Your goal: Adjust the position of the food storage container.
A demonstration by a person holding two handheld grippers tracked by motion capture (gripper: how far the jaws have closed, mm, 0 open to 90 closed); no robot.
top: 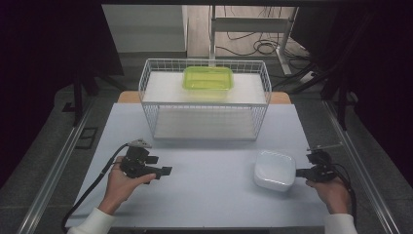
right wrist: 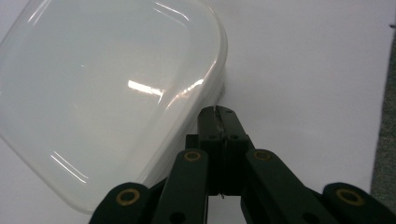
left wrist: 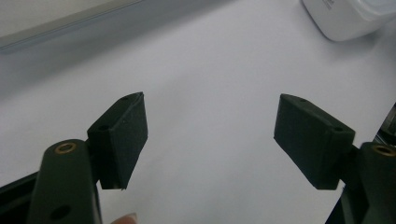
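A white lidded container lies on the pale table at the right front. In the right gripper view its glossy lid takes up the left side. My right gripper sits just to its right, and its jaws are shut against each other with nothing between them, close beside the container's side wall. I cannot tell whether they touch it. My left gripper rests at the left front, held in a hand. Its jaws stand open over bare table, with the white container far off at the top right.
A white wire basket stands at the back middle of the table, with a green transparent container on its upper shelf. Cables trail from both grippers toward the front edge. Metal rails run along both table sides.
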